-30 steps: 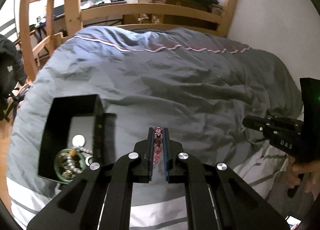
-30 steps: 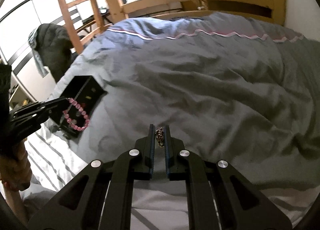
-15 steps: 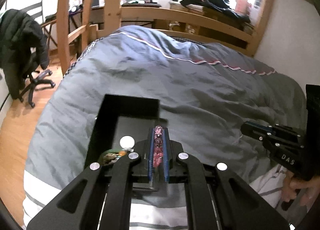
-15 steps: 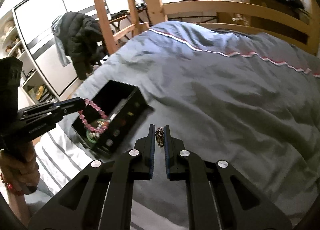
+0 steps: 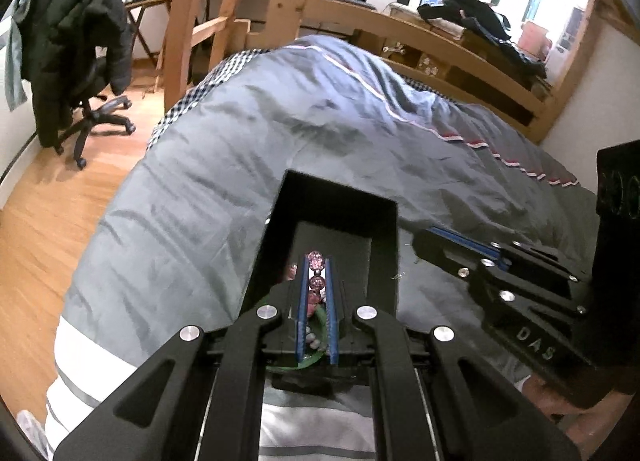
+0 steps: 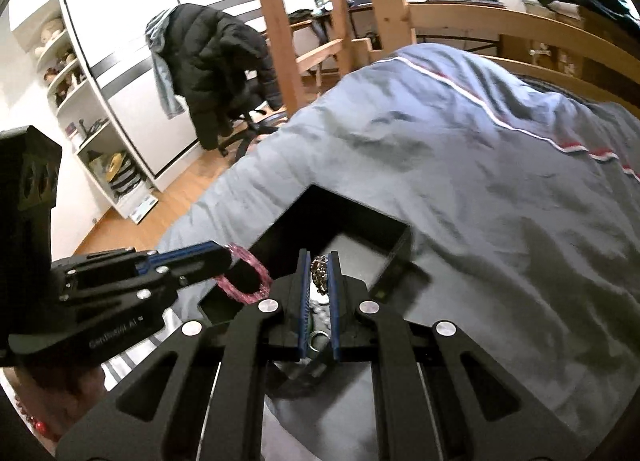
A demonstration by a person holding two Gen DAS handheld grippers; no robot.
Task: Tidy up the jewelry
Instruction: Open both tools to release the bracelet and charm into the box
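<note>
1. While both grippers hung over the black box (image 5: 336, 201) on the grey duvet (image 5: 224, 165), had plenty of bedroom clutter behind: wooden bed frame (image 5: 460, 45), office chair (image 5: 92, 113) draped with a black puffer jacket (image 5: 76, 29), white wardrobe (image 6: 120, 73) with open shelves off to the side.
2. Had the left gripper (image 5: 318, 261) blocking most of the box interior in its own view, jaws pinched on the pink bead bracelet (image 5: 316, 281), loop dangling above the box opening in the right wrist view.
3. Had the right gripper (image 6: 320, 257) doing the same from the other side, jaws clamped on a small metal chain piece (image 6: 319, 271), right over the box.
4. Couldn't really make out the chain piece, too small and blurry to say pendant or bracelet. Box floor mostly hidden behind the fingers in both views, near wall cut off by the gripper bodies.
5. Inside the box, what did show: a green ring-shaped thing (image 5: 316, 357) with pale beads (image 5: 314, 339) lying in it, and a couple of small silvery round bits (image 6: 319, 339) peeking between the right fingers. No clue about the rest.
</note>
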